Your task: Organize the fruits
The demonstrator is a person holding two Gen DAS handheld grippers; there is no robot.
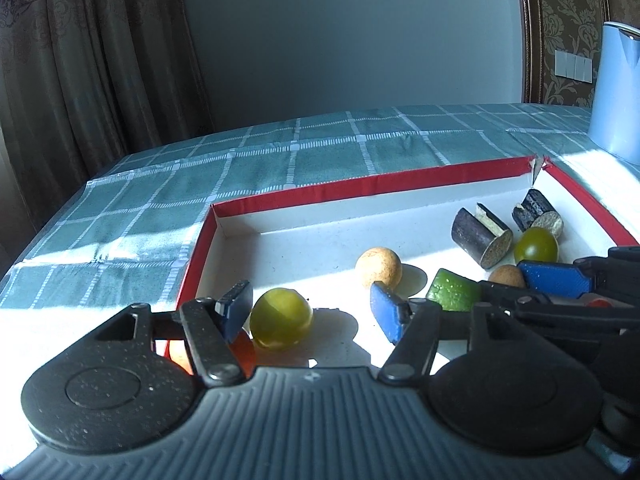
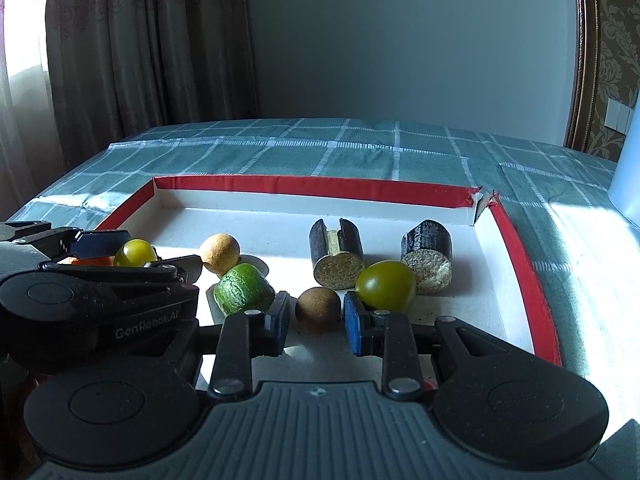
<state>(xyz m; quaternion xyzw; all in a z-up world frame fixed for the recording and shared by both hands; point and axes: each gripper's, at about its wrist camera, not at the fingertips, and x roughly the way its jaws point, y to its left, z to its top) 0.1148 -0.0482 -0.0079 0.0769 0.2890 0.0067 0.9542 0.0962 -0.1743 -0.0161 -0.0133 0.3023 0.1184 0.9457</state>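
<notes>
Fruits [image 2: 386,285] fill both views; only the left shows a kettle [image 1: 618,92]; both claws gape, unladen.

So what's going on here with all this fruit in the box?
A person is sorting fruit pieces in a red-edged box with two hand-held tongs. The left tongs are open around a yellow-green round fruit; the right tongs are open around a small brown ball-shaped fruit. Neither is gripped yet. Two dark sugarcane pieces, a green chunk and a tan ball lie loose nearby.
</notes>
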